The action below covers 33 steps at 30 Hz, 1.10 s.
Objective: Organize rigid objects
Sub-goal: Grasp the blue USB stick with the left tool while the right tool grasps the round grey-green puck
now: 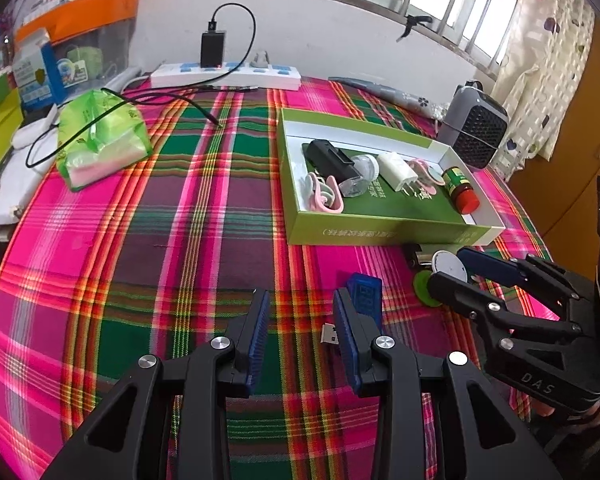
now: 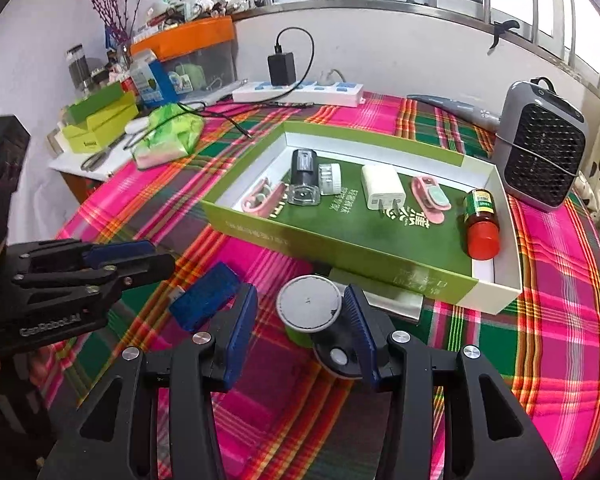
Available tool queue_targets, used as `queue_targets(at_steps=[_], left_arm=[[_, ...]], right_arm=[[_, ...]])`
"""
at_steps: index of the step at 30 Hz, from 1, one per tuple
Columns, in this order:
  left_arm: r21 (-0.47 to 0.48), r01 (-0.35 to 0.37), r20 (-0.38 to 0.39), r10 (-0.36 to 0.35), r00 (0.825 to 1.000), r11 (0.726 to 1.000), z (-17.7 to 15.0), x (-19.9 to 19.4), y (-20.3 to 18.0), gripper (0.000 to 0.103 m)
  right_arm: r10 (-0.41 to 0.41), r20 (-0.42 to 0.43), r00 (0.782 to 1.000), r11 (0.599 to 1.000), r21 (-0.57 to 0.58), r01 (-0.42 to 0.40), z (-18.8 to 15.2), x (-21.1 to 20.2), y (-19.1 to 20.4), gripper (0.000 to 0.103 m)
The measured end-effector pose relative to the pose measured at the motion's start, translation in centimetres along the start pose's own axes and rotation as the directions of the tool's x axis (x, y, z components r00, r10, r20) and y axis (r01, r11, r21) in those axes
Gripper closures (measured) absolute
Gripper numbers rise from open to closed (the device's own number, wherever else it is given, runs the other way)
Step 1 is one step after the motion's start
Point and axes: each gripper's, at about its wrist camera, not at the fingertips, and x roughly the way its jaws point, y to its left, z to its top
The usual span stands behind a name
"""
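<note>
box (image 2: pixel 340 236) holds charger (image 2: pixel 382 188), red-capped bottle (image 2: pixel 482 220), clips (image 2: pixel 430 198).

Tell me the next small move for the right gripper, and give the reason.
Probably ease the right gripper a little further down and close on the round white-topped disc. Its fingers are apart, the disc sits between them beside the right pad, and it still lies on the cloth outside the green box, where the other small things already are.

Open tool (image 2: pixel 302 330) around round disc (image 2: pixel 309 303)
</note>
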Motion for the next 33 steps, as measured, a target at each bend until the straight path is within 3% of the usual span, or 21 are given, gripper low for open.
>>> queue_targets(at_steps=[8,11,23,33], left_arm=[[0.004,0.0,-0.009,0.0,1.0,1.0,0.2,0.4,-0.1,0.071],[0.006,0.003,-0.011,-0.003,1.0,1.0,0.2,0.4,-0.3,0.071],[0.041,0.025,-0.019,-0.024,1.0,0.999,0.2,0.3,-1.3,0.071],[0.14,0.033,-0.064,-0.024,0.998,0.99,0.0,1.3,-3.9,0.071]], right_arm=[[0.002,-0.016,1.0,1.0,-0.02,-0.002,-0.1,0.9,0.1,0.057],[0.003,-0.013,1.0,1.0,-0.021,-0.003,-0.1,0.9,0.0,0.067],[0.019,0.021,1.0,1.0,0.003,-0.019,0.1,0.2,-0.3,0.068],[0.042,0.079,0.996,0.998,0.042,-0.046,0.5,-1.9,-1.1,0.068]])
